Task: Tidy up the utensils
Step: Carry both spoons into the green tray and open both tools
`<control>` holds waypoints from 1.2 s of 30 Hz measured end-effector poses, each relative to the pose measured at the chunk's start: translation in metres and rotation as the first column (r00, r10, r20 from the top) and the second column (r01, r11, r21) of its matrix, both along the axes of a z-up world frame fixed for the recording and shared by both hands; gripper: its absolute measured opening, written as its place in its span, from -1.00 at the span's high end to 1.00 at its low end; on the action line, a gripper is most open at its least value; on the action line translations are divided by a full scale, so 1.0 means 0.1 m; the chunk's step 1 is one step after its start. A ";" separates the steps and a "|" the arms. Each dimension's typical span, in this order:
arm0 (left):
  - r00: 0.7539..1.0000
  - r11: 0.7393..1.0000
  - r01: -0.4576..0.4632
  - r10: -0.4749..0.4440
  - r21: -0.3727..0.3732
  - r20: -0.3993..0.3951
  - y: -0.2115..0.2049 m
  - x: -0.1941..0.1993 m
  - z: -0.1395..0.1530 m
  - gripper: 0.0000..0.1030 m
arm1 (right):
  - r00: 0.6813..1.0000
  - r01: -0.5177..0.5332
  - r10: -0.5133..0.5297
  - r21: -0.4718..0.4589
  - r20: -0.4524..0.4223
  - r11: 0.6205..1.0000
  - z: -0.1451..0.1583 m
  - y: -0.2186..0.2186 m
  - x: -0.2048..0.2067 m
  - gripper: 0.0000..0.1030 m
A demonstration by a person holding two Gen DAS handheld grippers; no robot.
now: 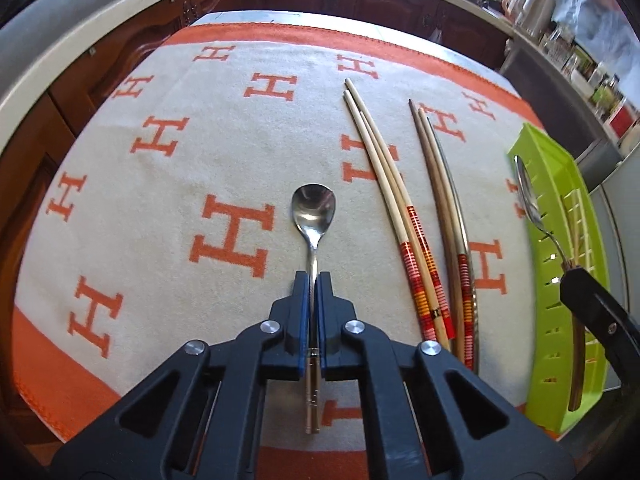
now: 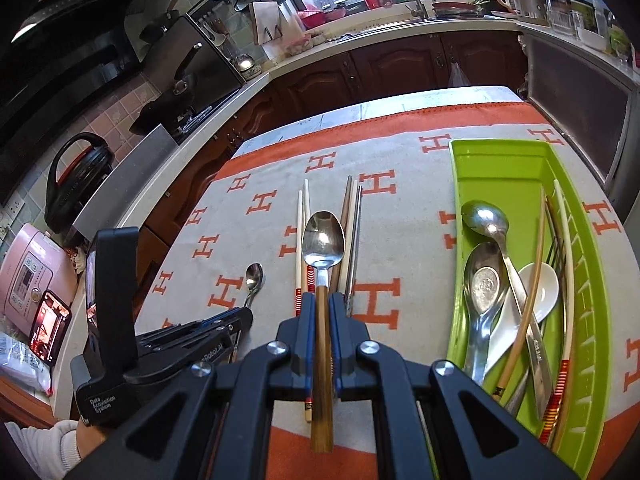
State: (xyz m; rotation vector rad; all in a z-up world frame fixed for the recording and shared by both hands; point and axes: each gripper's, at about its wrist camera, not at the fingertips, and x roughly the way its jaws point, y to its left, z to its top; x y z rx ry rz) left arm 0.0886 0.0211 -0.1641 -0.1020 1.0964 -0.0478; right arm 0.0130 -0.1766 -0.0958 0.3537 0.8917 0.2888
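Above the cloth (image 1: pixel 160 184), left hand-held gripper (image 1: pixel 312 280) clamps a small spoon (image 1: pixel 313 208).

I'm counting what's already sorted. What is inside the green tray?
In the green tray: two metal spoons, a white ceramic spoon and several chopsticks. Anything beneath that pile is covered.

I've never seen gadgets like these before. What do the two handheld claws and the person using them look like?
Both are black plastic frames with triangular cut-outs and silver round bolts. Each claw, left and right, has two blocky black fingers lined with blue pads. The left unit carries white lettering, "Data Acquisition System". The person wears a white sleeve. No cables show.
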 end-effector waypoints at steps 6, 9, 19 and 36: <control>0.999 0.999 0.019 -0.017 -0.027 0.052 -0.02 -0.13 0.20 0.97 | 0.999 0.029 -0.029 0.028 0.014 0.999 0.04 -0.13 -0.08 0.88; 0.994 0.998 0.052 -0.049 -0.035 0.094 -0.11 -0.19 0.41 0.97 | 0.998 0.055 -0.056 0.036 0.025 0.998 0.08 -0.23 -0.14 0.88; 0.959 0.961 0.265 -0.254 -0.075 0.127 -1.01 -0.18 0.85 0.97 | 0.967 0.252 -0.255 0.077 0.018 0.965 0.13 -1.02 -0.29 0.87; 0.895 0.893 0.441 -0.445 -0.094 -0.026 -2.20 -0.08 0.39 0.96 | 0.940 0.337 -0.326 0.116 -0.103 0.934 -0.21 -1.40 -0.38 0.82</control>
